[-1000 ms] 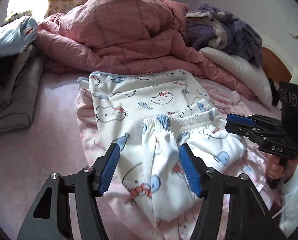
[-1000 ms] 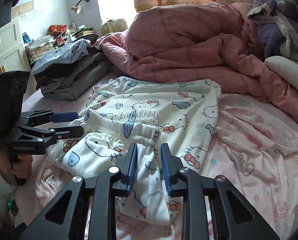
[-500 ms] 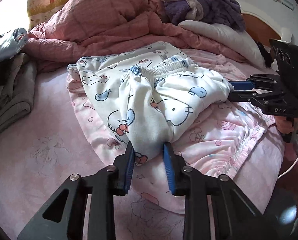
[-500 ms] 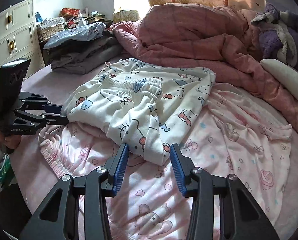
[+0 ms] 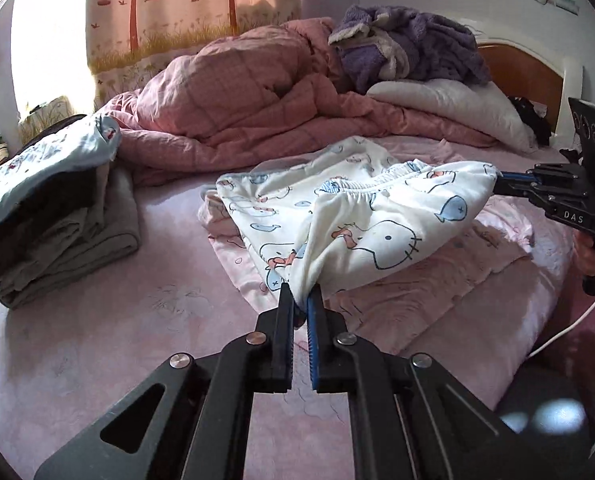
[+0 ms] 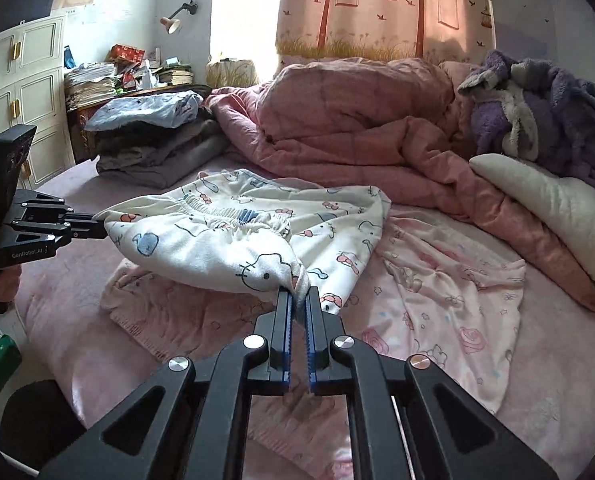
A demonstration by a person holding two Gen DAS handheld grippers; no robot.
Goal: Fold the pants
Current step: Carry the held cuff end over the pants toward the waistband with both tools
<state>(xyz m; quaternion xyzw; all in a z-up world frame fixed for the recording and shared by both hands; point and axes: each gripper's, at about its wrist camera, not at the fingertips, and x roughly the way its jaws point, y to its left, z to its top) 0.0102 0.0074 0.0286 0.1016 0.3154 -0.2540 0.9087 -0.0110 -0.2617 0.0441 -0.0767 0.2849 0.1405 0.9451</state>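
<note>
White pants (image 5: 377, 232) printed with cartoon cats and whales lie partly folded on the pink bed, elastic waistband on top. My left gripper (image 5: 299, 294) has its jaws closing tight on the near left corner, and the fabric is pinched between the pads. My right gripper (image 6: 297, 294) is closing the same way on the opposite near corner of the pants (image 6: 217, 240). Each wrist view shows the other gripper at the pants' side: the right gripper (image 5: 497, 178) and the left gripper (image 6: 101, 226). The front edge hangs stretched between them, raised off the bed.
A pink flower-print garment (image 6: 457, 308) lies spread under the pants. Behind are a bunched pink quilt (image 5: 237, 112), a purple fleece (image 5: 409, 48) and a white pillow (image 5: 457, 108). A stack of folded clothes (image 5: 57, 216) sits at the left. A cream cabinet (image 6: 21, 92) stands beyond the bed.
Both grippers slid back to the pants' near corners, shut on them and lifted. The front edge now hangs taut between them, pulled toward the bed's near side.
</note>
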